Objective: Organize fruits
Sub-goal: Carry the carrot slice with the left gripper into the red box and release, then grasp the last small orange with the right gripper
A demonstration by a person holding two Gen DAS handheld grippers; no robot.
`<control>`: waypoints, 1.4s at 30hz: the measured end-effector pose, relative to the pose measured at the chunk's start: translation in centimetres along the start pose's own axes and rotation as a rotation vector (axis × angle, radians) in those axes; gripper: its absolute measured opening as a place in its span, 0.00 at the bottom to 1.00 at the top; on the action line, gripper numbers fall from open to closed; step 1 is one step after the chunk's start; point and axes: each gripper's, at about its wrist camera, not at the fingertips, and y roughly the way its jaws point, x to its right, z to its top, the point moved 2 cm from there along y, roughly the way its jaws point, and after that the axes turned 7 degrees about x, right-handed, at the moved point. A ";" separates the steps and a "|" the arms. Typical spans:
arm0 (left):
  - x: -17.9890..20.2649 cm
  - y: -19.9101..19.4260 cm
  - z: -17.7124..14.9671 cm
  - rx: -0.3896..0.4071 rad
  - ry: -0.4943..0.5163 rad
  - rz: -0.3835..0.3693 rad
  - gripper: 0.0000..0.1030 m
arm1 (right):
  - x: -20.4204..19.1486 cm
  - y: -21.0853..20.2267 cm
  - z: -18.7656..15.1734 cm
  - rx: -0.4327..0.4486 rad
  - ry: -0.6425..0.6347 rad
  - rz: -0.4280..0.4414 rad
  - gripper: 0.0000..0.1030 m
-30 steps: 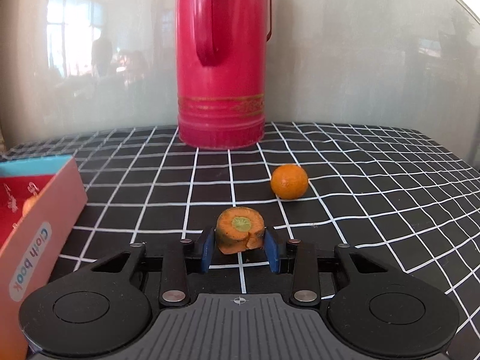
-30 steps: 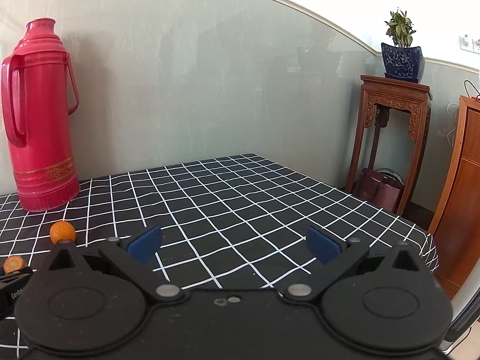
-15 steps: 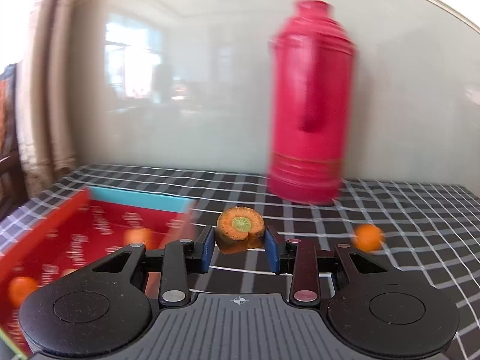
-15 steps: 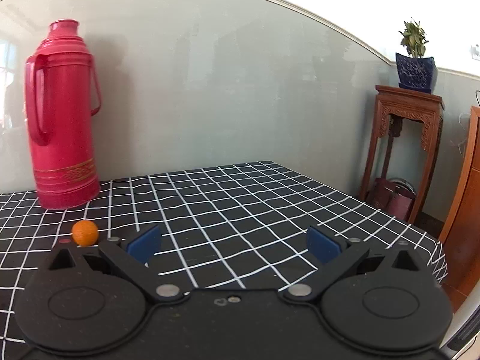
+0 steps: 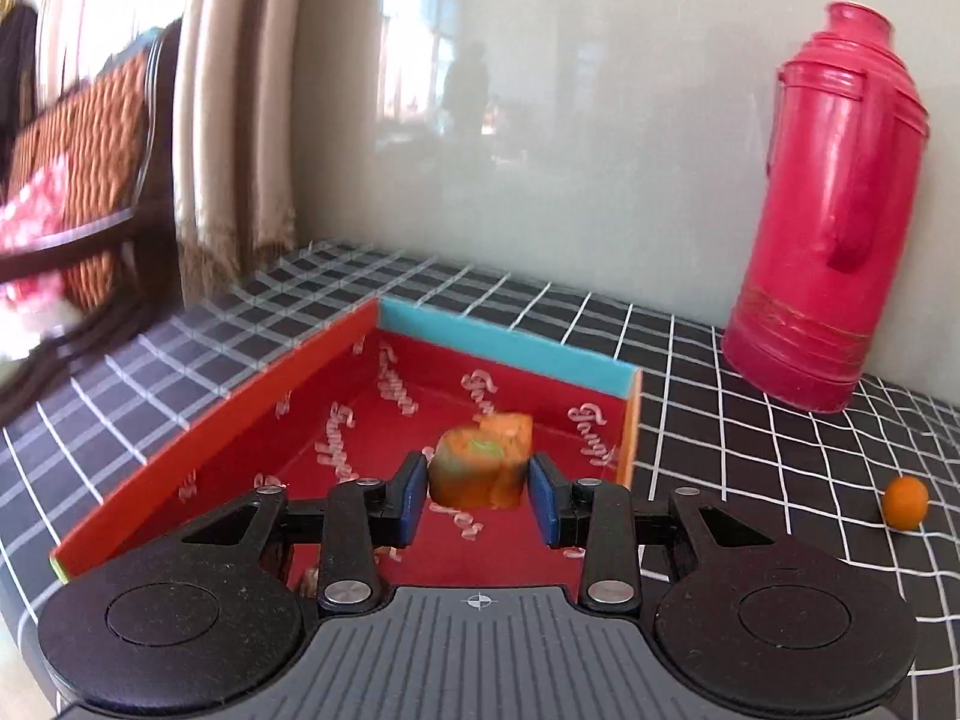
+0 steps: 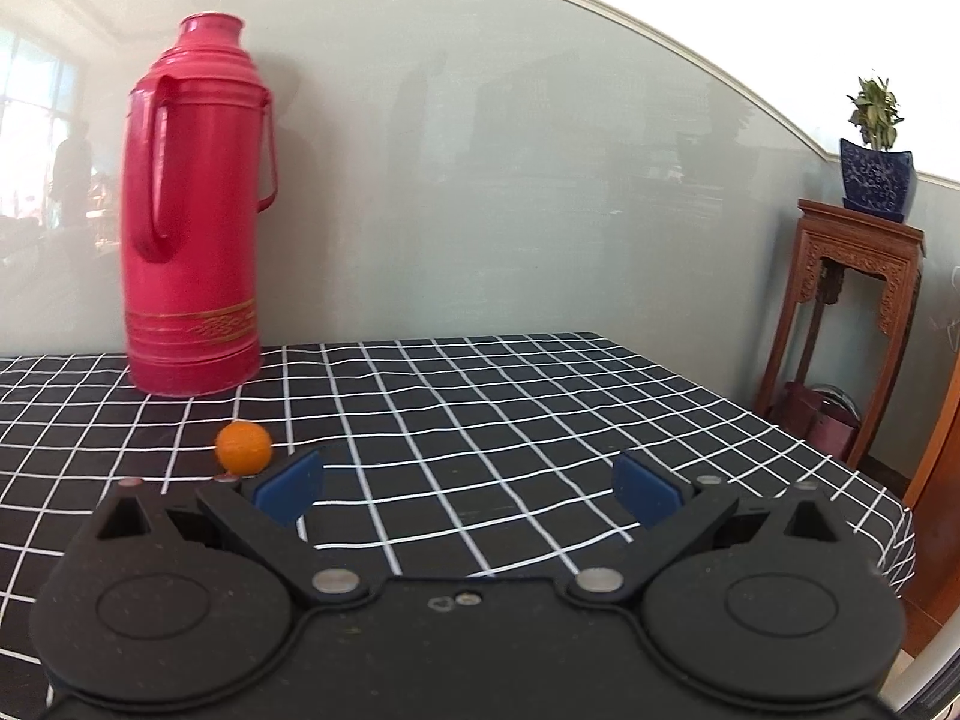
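hovering over the red box for a drop, the left gripper clamps a carrot chunk; the right gripper gapes empty near the orange.

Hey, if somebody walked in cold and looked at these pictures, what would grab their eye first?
Probably the tall red thermos standing against the wall at the back of the black checked tablecloth. Next, the carrot chunk pinched in the left gripper, held above the open red box with its blue end wall. A small orange sits alone on the cloth in front of the thermos, just ahead of the open right gripper.
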 end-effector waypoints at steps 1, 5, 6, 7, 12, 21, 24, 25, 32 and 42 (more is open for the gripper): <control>-0.3 0.1 -0.1 -0.008 -0.010 0.003 0.35 | -0.2 0.1 0.0 -0.003 -0.002 0.006 0.94; -1.0 0.6 0.0 -0.038 -0.033 -0.005 0.37 | -1.1 0.4 -0.1 -0.014 -0.015 0.033 0.94; -1.1 0.7 -0.1 -0.043 -0.038 -0.008 0.42 | -1.3 0.5 -0.1 -0.016 -0.016 0.045 0.94; -1.1 0.6 -0.1 -0.048 -0.044 -0.012 0.52 | -1.5 0.7 -0.1 -0.017 -0.017 0.057 0.94; -1.6 -0.1 0.5 -0.014 -0.034 -0.010 0.67 | -3.0 1.8 -0.4 -0.053 -0.026 0.130 0.94; -4.0 -1.9 1.7 0.061 -0.010 0.032 0.83 | -5.7 5.2 -0.3 -0.124 -0.002 0.237 0.94; -5.7 -2.6 2.0 0.097 -0.006 0.075 0.88 | -6.6 6.9 -0.4 -0.167 0.015 0.270 0.88; -6.2 -2.8 2.1 0.106 -0.010 0.083 0.88 | -6.9 7.5 -0.4 -0.185 0.024 0.277 0.85; -8.8 -3.1 2.7 0.163 -0.025 0.151 0.90 | -8.8 11.2 -0.2 -0.229 0.020 0.289 0.80; -10.6 -2.4 2.3 0.154 -0.039 0.199 0.91 | -9.3 14.6 -0.7 -0.303 0.047 0.321 0.43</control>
